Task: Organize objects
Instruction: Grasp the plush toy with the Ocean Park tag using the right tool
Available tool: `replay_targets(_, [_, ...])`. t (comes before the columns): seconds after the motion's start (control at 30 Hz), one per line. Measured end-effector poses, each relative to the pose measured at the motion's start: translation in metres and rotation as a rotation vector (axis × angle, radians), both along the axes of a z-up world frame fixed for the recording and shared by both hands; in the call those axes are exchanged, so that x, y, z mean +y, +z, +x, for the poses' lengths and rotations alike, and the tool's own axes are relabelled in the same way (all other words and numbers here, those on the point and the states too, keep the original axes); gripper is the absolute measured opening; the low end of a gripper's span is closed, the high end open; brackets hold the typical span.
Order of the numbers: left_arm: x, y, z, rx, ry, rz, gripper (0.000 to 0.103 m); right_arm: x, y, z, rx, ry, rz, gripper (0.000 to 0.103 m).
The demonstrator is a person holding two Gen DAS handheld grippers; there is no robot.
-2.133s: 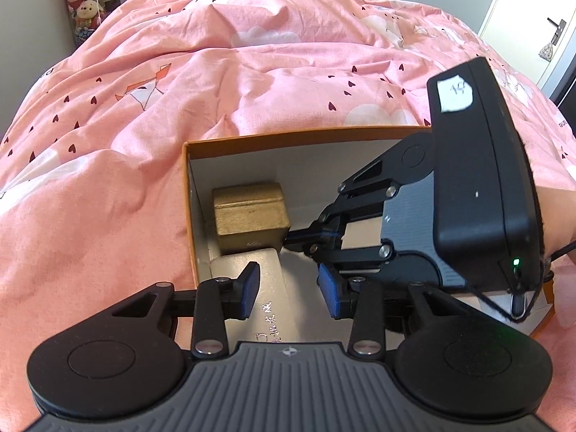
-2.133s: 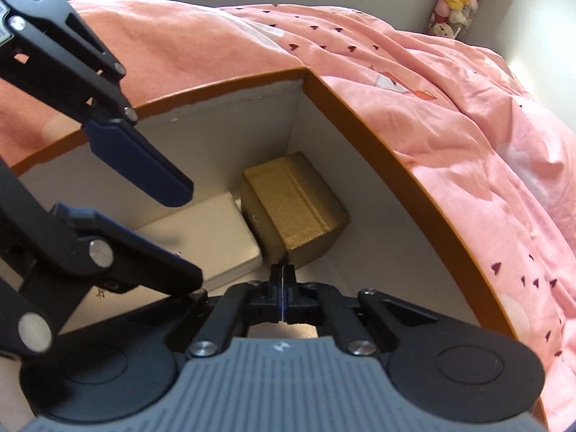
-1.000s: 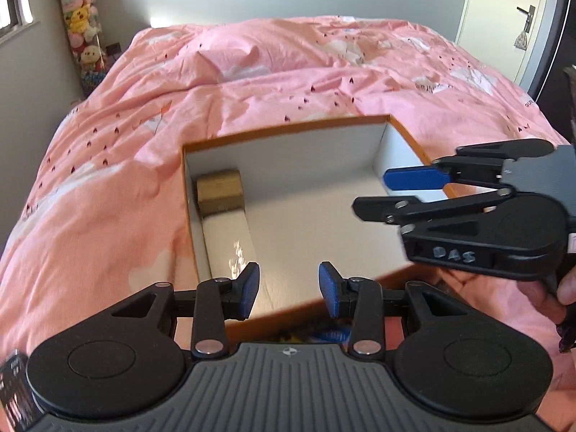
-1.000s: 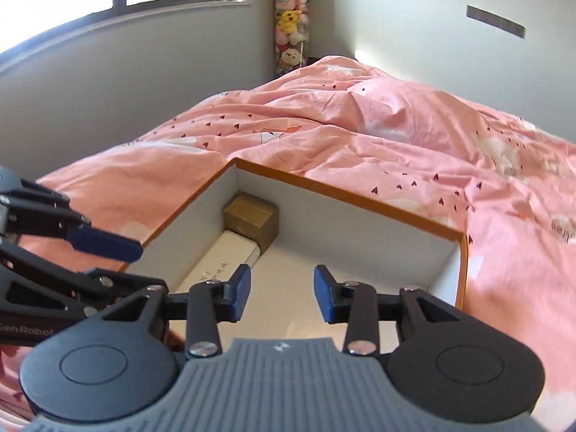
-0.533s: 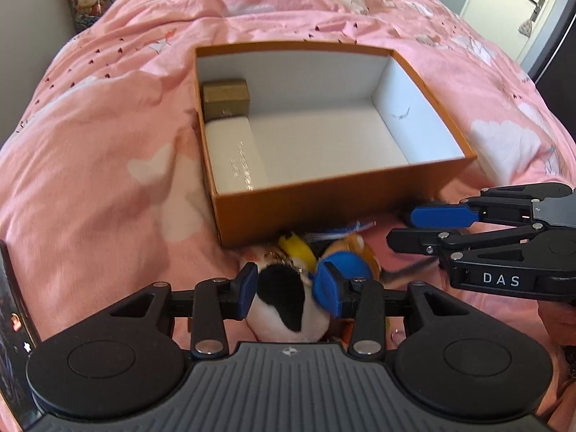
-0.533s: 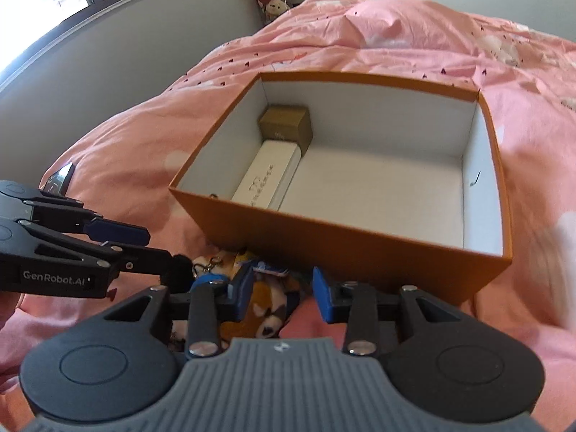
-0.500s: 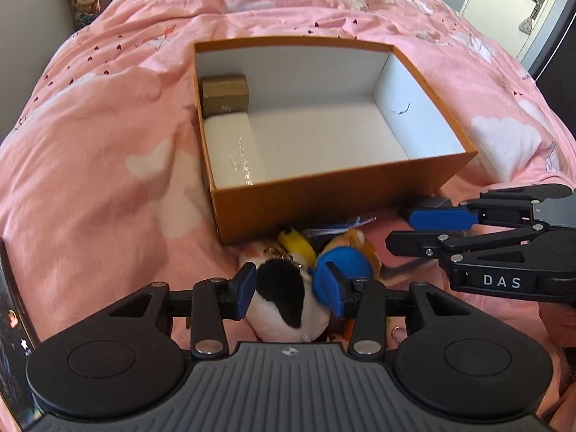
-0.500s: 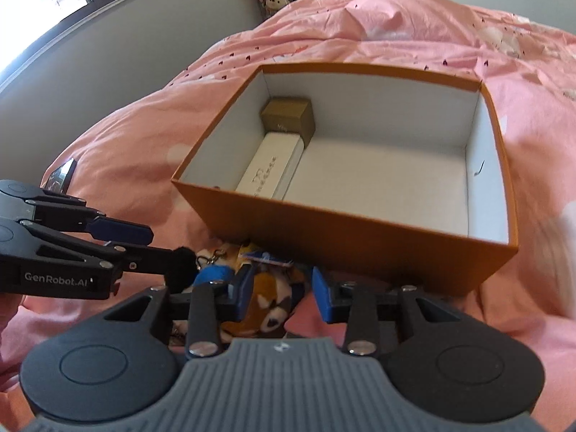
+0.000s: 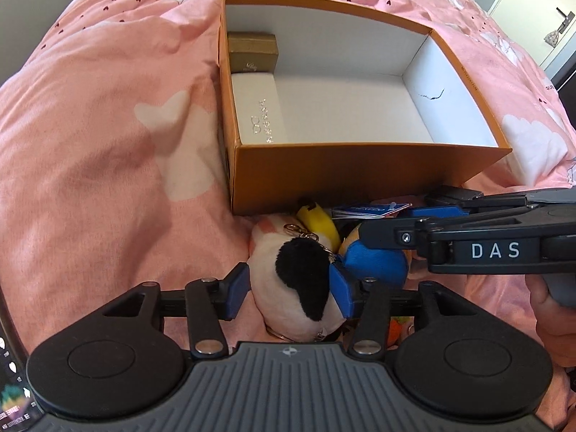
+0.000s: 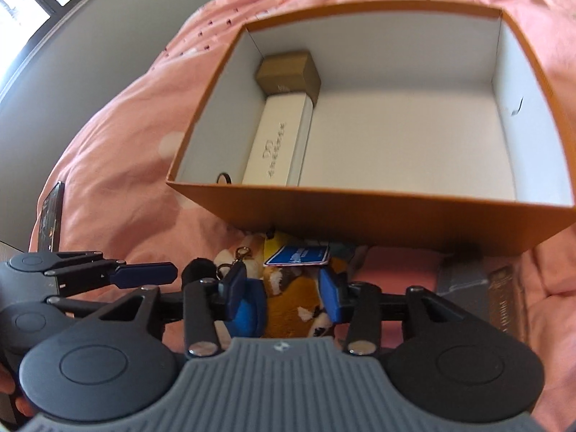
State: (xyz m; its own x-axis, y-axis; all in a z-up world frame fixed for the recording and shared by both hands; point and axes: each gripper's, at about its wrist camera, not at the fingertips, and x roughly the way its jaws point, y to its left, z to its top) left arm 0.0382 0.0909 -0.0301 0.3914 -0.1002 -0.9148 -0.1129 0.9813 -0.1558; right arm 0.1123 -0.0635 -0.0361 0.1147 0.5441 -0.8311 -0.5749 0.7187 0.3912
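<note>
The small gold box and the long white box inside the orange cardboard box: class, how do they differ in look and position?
The small gold box is squat and stands taller; the long white box is elongated and lies lower. The gold one sits in the far corner, the white one nearer the front wall, end to end. Both lie along the same side wall of the orange cardboard box.

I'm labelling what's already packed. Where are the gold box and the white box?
gold box (image 9: pixel 253 52): left wrist view, on its top and front face.
white box (image 9: pixel 257 108): left wrist view, middle of its lid.

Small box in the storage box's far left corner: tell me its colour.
Gold; the small box shows best in the left wrist view.
</note>
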Motion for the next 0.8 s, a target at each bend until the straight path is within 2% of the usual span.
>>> replay_targets(0.1, [0.001, -0.004, 0.001, 0.013, -0.006, -0.021, 0.066, -0.002, -0.007, 0.001, 0.048, -0.005, -0.014, 0.053])
replay_targets(0.3, [-0.001, -0.015, 0.004, 0.060, -0.046, -0.030, 0.072, -0.016, -0.025, 0.007, 0.204, -0.027, -0.016, 0.054])
replay_targets(0.43, [0.001, -0.028, 0.006, 0.083, -0.045, -0.051, 0.075, -0.015, -0.032, 0.012, 0.260, -0.038, -0.016, 0.058])
replay_targets(0.57, [-0.004, -0.035, 0.010, 0.088, -0.052, -0.036, 0.075, -0.010, -0.041, 0.013, 0.297, -0.037, -0.037, 0.064])
replay_targets(0.73, [-0.002, -0.040, 0.012, 0.102, -0.045, -0.051, 0.075, -0.009, -0.051, 0.014, 0.323, -0.054, -0.061, 0.060])
replay_targets(0.8, [-0.005, -0.043, 0.013, 0.114, -0.051, -0.035, 0.076, -0.008, -0.054, 0.014, 0.327, -0.057, -0.071, 0.059])
